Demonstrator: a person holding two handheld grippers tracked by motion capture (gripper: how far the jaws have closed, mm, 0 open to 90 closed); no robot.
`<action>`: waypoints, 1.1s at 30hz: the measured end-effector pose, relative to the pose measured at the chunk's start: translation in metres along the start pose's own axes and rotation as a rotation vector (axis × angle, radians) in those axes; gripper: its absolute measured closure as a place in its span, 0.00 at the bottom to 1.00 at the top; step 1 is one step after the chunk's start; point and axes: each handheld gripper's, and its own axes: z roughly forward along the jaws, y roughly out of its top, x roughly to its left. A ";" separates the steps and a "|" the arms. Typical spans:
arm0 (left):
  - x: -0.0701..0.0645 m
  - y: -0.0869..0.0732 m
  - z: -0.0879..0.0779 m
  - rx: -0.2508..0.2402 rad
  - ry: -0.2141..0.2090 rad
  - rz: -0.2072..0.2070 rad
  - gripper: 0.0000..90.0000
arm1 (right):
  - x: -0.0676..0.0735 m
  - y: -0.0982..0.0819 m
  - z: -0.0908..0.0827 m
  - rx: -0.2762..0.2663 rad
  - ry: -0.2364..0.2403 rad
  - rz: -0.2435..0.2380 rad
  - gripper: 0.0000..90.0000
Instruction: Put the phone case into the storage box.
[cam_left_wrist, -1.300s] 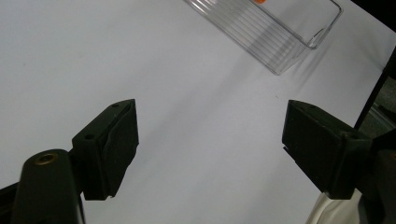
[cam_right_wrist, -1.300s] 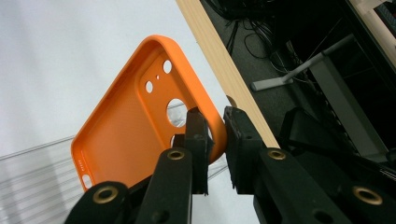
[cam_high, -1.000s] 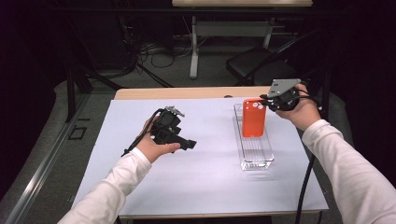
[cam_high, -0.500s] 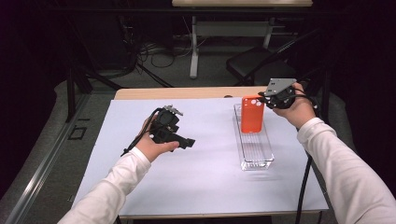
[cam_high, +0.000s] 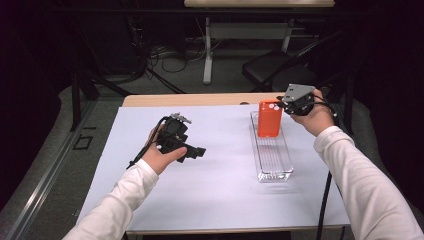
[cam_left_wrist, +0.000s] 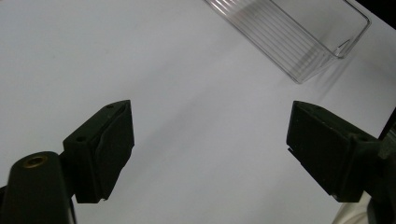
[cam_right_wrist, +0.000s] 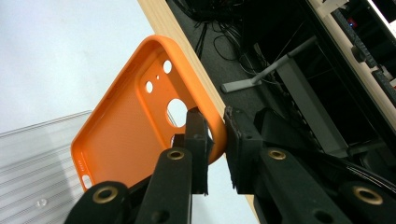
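Observation:
An orange phone case (cam_high: 269, 120) hangs upright over the far end of a clear ribbed plastic tray (cam_high: 274, 176). My right gripper (cam_high: 282, 102) is shut on the case's top corner. In the right gripper view the jaws pinch the rim of the orange case (cam_right_wrist: 126, 126) beside its camera cut-out, with my right gripper (cam_right_wrist: 217, 135) above the tray (cam_right_wrist: 32, 154). My left gripper (cam_high: 199, 151) is held low over the white sheet, left of the tray. In its own view my left gripper (cam_left_wrist: 210, 121) stands open with nothing between the jaws, and the tray's near end (cam_left_wrist: 299, 37) lies ahead.
A white sheet (cam_high: 220, 200) covers the table, with a bare wooden strip (cam_high: 200, 99) along the far edge. Behind the table, on the floor, are a dark chair (cam_high: 280, 72), a desk leg (cam_high: 207, 50) and cables.
My right hand has carried the orange case a little toward the tray's far end and slightly lower. The left hand has stayed in place.

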 end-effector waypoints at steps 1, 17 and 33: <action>0.001 0.000 0.000 0.004 -0.001 0.004 0.17 | 0.000 -0.001 0.001 -0.001 -0.004 -0.002 0.89; 0.005 -0.006 -0.001 0.010 0.002 -0.005 0.13 | -0.001 -0.006 0.020 -0.022 -0.090 -0.023 0.89; 0.007 -0.009 -0.005 0.015 0.008 -0.008 0.11 | 0.009 -0.008 0.035 -0.053 -0.171 -0.108 0.89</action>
